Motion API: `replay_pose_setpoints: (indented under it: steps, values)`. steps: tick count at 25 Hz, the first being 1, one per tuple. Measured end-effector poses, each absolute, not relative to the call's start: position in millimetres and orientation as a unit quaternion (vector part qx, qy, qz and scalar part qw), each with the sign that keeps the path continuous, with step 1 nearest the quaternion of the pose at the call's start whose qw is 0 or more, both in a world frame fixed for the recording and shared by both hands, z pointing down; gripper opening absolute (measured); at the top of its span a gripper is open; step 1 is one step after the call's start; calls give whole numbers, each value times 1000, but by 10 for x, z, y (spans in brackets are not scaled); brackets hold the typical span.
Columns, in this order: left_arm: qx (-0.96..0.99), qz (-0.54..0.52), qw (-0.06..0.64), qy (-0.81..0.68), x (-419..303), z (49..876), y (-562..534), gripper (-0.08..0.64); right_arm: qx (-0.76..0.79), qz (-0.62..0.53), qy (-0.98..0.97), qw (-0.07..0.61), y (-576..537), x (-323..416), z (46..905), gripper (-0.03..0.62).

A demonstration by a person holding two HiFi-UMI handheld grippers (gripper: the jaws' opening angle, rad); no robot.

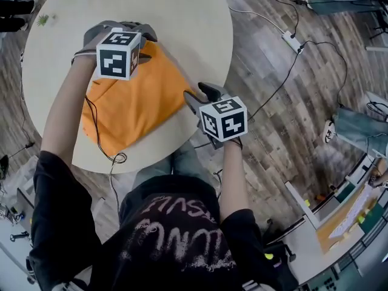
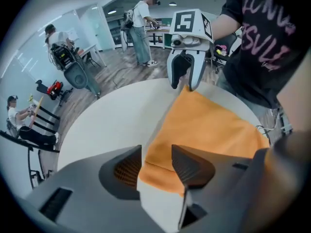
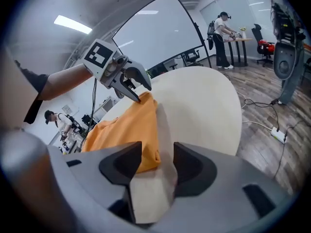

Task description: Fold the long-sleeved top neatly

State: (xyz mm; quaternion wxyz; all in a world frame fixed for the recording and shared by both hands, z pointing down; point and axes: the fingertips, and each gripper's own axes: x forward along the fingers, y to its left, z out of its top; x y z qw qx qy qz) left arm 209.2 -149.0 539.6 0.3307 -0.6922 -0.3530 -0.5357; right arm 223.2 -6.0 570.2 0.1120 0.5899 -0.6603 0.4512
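1. The orange long-sleeved top [image 1: 136,105] lies in a flat, roughly rectangular bundle on the round pale surface [image 1: 182,23], on the side nearest the person. One corner of the top reaches close to the rim.
2. The left claw [image 1: 144,54] points steeply down at the far end of the top. In the left gripper view its jaws stand apart [image 2: 155,166], with the top's folded edge [image 2: 209,130] lying between them. The pads are not pressed on the cloth.
3. The right claw [image 1: 195,97] is at the top's corner near the rim. In the right gripper view its jaws are apart [image 3: 158,166]. The cloth corner [image 3: 141,149] sits just ahead of the left-hand pad, and bare surface [image 3: 204,106] shows between the jaws.
4. Each claw shows in the other's view, at the opposite end of the top (left claw [image 3: 138,97], right claw [image 2: 182,84]).
5. A thin black cable [image 1: 103,144] runs from the left forearm across the top and loops at the rim.
6. A white power strip [image 1: 292,41] with cords lies on the wooden floor [image 1: 285,120] beyond the surface.
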Motion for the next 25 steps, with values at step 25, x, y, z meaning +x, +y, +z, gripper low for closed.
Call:
replay_pose_setpoints:
  steps: [25]
  values:
    - [-565, -626, 276, -461, 1972, 5956, -1301, 134, 532, 468, -691, 145, -162, 1966, 5894, 113]
